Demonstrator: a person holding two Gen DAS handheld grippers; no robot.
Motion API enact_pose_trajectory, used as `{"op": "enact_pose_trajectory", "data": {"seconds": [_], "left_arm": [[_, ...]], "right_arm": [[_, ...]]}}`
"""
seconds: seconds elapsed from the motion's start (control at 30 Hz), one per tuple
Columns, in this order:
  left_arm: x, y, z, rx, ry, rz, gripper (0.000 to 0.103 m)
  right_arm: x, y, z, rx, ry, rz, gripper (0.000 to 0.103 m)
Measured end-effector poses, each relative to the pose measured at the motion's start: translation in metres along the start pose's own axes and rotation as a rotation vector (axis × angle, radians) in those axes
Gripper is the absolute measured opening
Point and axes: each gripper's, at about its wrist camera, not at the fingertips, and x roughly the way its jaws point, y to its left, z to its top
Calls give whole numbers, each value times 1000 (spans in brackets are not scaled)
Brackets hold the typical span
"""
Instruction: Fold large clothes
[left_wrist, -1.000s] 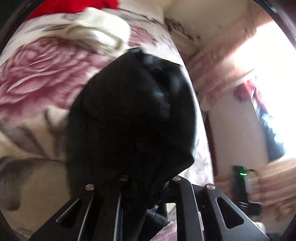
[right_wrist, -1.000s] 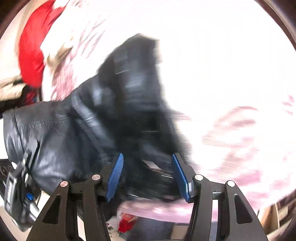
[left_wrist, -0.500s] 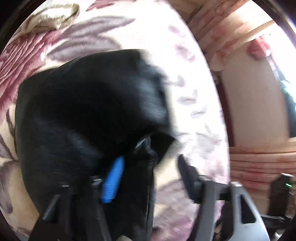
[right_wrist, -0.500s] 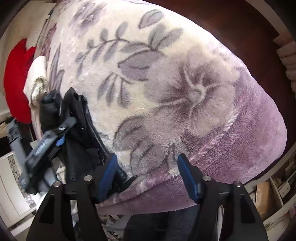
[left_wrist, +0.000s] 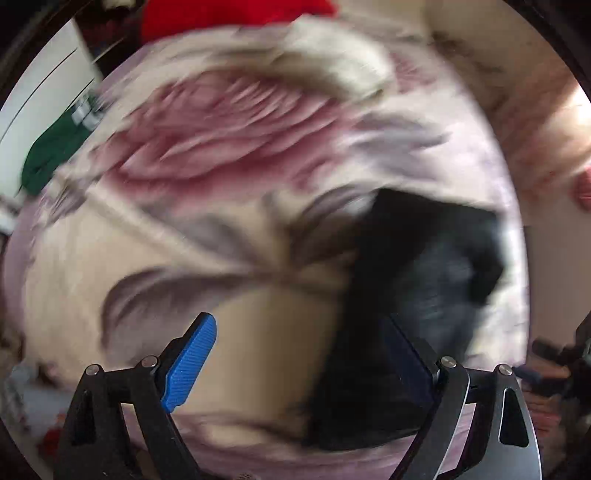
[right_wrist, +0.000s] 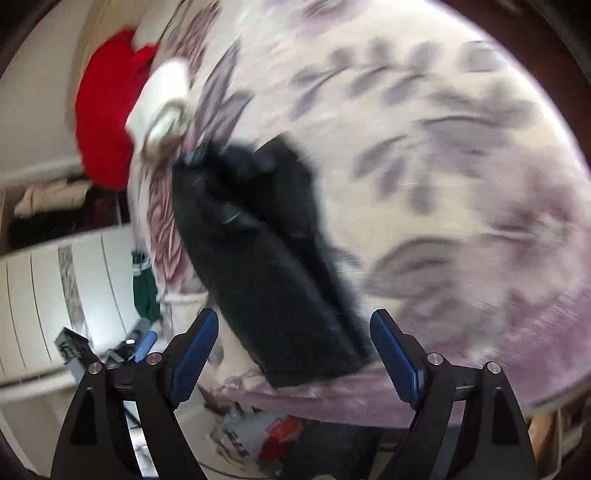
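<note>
Nearest in the right wrist view, the right gripper (right_wrist: 293, 354) stands with its blue pads (right_wrist: 194, 350) wide apart and nothing between them. Just beyond them lies the black garment (right_wrist: 266, 254), a long, narrow, folded bundle on the floral blanket (right_wrist: 443, 184), with its near end at the blanket's edge. In the left wrist view the left gripper (left_wrist: 303, 363) is also spread and holds nothing; the garment (left_wrist: 417, 280) lies in front of its right finger and hides most of that pad, so I cannot tell if they touch.

I judge that the fold is mostly made and both tools have let go of the cloth. The next move probably calls for one more fold across the length, or for pressing the bundle flat; for this each gripper must take one end, low at the edge, without pulling the layers open.

Farther away are a cream cloth (right_wrist: 162, 110) and a red cloth (right_wrist: 107, 110) at the far side of the bed. Both views are blurred, so seams, sleeves and the kind of garment cannot be made out.
</note>
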Motion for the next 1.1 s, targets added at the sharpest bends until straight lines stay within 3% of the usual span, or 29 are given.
{"op": "enact_pose_trajectory", "data": {"seconds": [0.07, 0.17, 0.2, 0.23, 0.27, 0.3, 0.47, 0.6, 0.8, 0.83, 0.9, 0.97, 1.03, 1.1], "left_arm": [[15, 21, -7, -65, 39, 30, 91], [24, 32, -11, -120, 54, 22, 91], [26, 27, -11, -120, 64, 20, 91], [29, 22, -10, -115, 65, 9, 91], [27, 18, -10, -108, 58, 2, 91], [29, 11, -8, -97, 54, -9, 91], [29, -25, 1, -76, 53, -106, 91], [38, -65, 13, -30, 36, -140, 91], [87, -110, 24, 61, 78, -134, 98], [92, -112, 26, 70, 71, -112, 103], [97, -111, 27, 87, 56, -102, 103], [99, -105, 25, 80, 58, -102, 103], [96, -101, 25, 72, 53, -101, 103], [95, -97, 25, 62, 59, -89, 103]], "right_arm": [[38, 13, 7, -49, 43, -9, 86], [97, 22, 19, -102, 108, -101, 82], [107, 23, 20, -104, 123, -109, 47], [112, 25, 19, -104, 122, -116, 23], [110, 29, 15, -101, 107, -123, 6], [104, 34, 11, -115, 88, -130, 4], [43, 58, -15, -158, -1, -148, 3], [22, 44, -12, -118, -20, -206, 3], [63, -13, 17, -30, -3, -339, 2], [72, -21, 22, -5, 8, -329, 2], [94, -35, 36, 31, 11, -332, 3], [114, -36, 44, 36, 73, -319, 4], [112, -26, 51, 27, 135, -342, 8], [96, -18, 54, 7, 163, -396, 33]]}}
